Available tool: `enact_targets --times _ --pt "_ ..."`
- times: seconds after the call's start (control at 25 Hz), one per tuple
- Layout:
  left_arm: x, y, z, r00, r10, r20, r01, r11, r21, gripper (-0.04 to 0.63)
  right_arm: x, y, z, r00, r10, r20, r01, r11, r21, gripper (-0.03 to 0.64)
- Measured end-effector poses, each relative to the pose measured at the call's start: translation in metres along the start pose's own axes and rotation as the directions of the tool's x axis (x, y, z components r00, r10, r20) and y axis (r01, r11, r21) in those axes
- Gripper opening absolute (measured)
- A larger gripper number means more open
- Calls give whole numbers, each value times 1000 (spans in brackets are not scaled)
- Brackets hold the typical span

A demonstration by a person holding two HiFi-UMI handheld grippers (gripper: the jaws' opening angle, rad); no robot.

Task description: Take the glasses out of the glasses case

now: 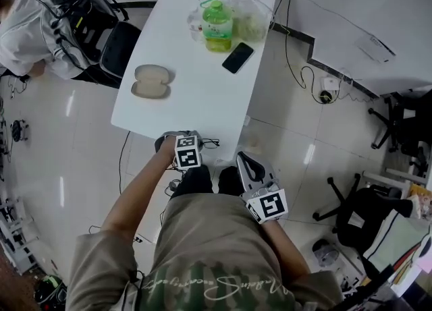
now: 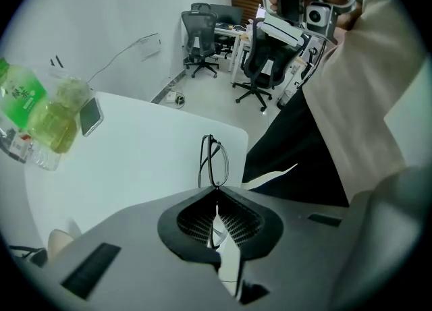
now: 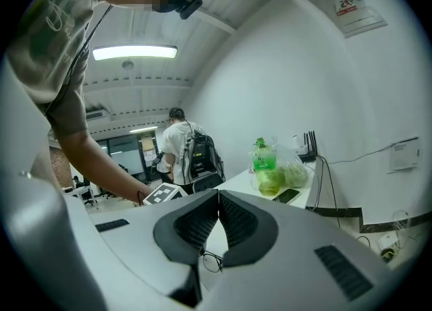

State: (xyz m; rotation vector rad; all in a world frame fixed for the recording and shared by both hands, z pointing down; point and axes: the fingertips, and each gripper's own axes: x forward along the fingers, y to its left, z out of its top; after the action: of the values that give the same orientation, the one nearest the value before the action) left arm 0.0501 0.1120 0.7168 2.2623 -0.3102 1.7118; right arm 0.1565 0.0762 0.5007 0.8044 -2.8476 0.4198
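A white table [image 1: 196, 80] stands on a tiled office floor. The left gripper [image 2: 216, 189] is clamped on the glasses [image 2: 214, 161], which jut past its tips. The open glasses case [image 1: 151, 81] lies well beyond it. The right gripper [image 3: 218, 193] is closed and empty.

Middle of table [image 1: 196, 94] bare, glasses case [image 1: 150, 81] at left edge, bottle [image 1: 217, 25] (phone [image 1: 237, 57] beside) farther back

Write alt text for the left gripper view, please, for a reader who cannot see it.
The left gripper has its jaws closed on thin dark-framed glasses that stick up past the jaw tips, over a white table. A green bottle and a phone sit at the table's far end, and office chairs stand beyond.
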Motion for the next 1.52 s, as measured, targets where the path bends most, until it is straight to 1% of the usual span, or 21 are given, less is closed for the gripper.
enact_targets --times 0.12,0.28,0.64,0.92,1.08,1.36,1.52 --pt "1 -1 2 1000 -12 -14 12 999 35 15 3 -2 6 1000 2 6 -2 1000 -10 12" --pt "8 -6 6 999 -32 -28 35 995 95 15 4 -10 11 1000 -16 10 16 1000 -18 12" --pt "18 -8 17 998 -57 -41 63 987 149 15 -5 -33 16 997 -70 27 71 997 -22 12" --pt "28 -13 28 995 -69 -70 82 977 198 15 -16 -46 13 996 -84 27 84 996 -13 12" --pt "33 -18 37 995 -73 -69 86 974 209 15 -24 -55 14 994 -102 39 103 995 -3 12" --pt "38 -18 44 993 -80 -90 97 974 205 15 -29 -62 11 996 -87 36 87 996 6 12" --pt "41 -18 48 992 -85 -91 102 973 207 15 -35 -77 11 993 -113 41 113 993 21 12"
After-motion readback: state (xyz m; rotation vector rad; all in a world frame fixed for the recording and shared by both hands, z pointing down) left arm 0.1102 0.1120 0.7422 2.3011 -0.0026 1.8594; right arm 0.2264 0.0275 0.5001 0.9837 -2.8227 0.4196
